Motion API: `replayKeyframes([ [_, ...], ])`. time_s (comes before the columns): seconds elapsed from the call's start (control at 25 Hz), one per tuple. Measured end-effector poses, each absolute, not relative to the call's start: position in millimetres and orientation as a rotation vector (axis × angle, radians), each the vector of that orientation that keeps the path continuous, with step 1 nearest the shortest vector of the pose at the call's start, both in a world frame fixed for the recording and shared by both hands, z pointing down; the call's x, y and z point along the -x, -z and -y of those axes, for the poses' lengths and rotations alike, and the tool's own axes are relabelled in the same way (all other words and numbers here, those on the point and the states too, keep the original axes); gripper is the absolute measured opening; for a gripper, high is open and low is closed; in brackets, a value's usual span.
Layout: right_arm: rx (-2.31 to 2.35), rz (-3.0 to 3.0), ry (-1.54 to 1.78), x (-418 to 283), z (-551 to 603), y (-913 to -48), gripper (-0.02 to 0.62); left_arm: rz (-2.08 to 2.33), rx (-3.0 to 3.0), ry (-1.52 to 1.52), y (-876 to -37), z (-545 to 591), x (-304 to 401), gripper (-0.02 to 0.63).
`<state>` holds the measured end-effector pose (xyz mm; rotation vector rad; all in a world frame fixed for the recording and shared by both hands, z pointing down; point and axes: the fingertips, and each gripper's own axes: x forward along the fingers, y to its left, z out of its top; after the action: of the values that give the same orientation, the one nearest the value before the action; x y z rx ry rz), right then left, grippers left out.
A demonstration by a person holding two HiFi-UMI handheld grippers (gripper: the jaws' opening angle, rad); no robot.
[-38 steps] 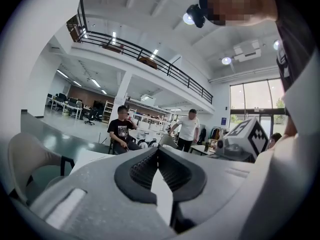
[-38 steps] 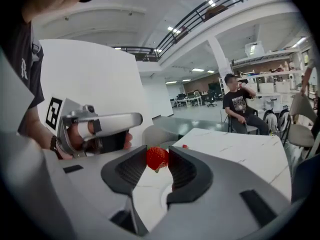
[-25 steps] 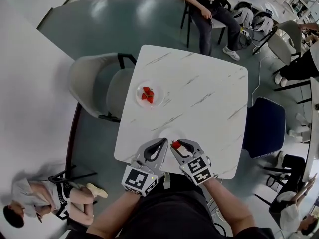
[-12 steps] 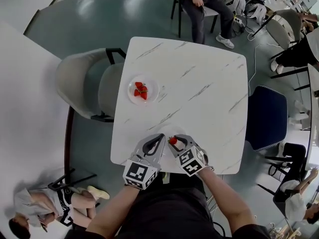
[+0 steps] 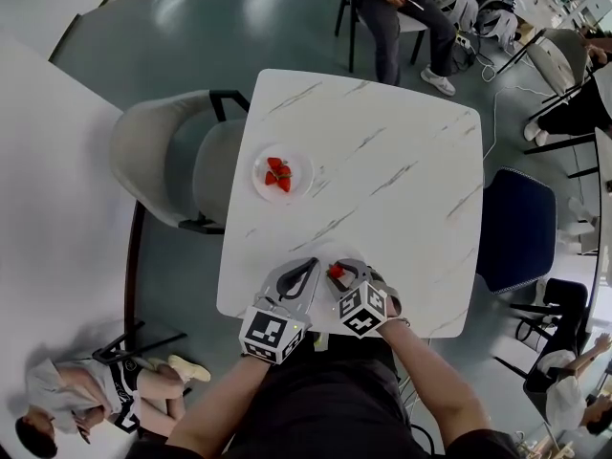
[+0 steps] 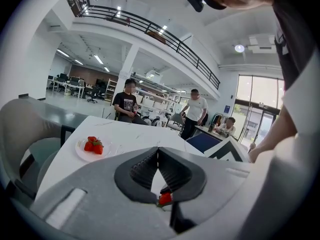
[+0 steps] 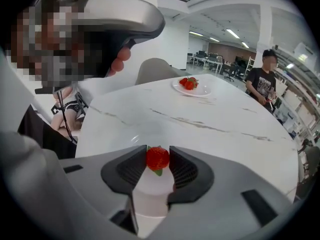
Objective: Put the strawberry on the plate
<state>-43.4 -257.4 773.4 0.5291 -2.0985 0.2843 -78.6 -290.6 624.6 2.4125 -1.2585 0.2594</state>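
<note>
Hardly anything had moved since a second before: the right gripper (image 5: 338, 272) stayed clamped on the strawberry (image 7: 157, 158), which was small and glossy red with a green leaf beneath (pads pressing both sides), above the marble table (image 5: 382, 161) near its front edge. The left gripper (image 5: 312, 263) sat beside it, jaws together and empty.

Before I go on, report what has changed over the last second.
Both grippers edged slightly farther in over the marble table. The right gripper stays shut on the strawberry; the left gripper stays shut and empty. The plate of strawberries has not moved. Nothing taken or released.
</note>
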Motion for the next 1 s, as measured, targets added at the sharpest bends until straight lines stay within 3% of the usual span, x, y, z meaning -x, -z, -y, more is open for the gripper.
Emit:
replayKeyframes([
  [0.32, -0.516, 2.098, -0.354, 41, 253, -760, 0.155, 1.251, -2.426, -0.274, -615, 287, 77, 0.011],
  [0.72, -0.64, 2.335, -0.633, 45, 246, -663, 0.155, 1.213, -2.442, -0.322, -582, 272, 66, 0.011],
  [1.0, -0.805, 2.535, -0.723, 36, 263, -573, 0.054, 1.2, -2.42, -0.299, -549, 264, 61, 0.011],
])
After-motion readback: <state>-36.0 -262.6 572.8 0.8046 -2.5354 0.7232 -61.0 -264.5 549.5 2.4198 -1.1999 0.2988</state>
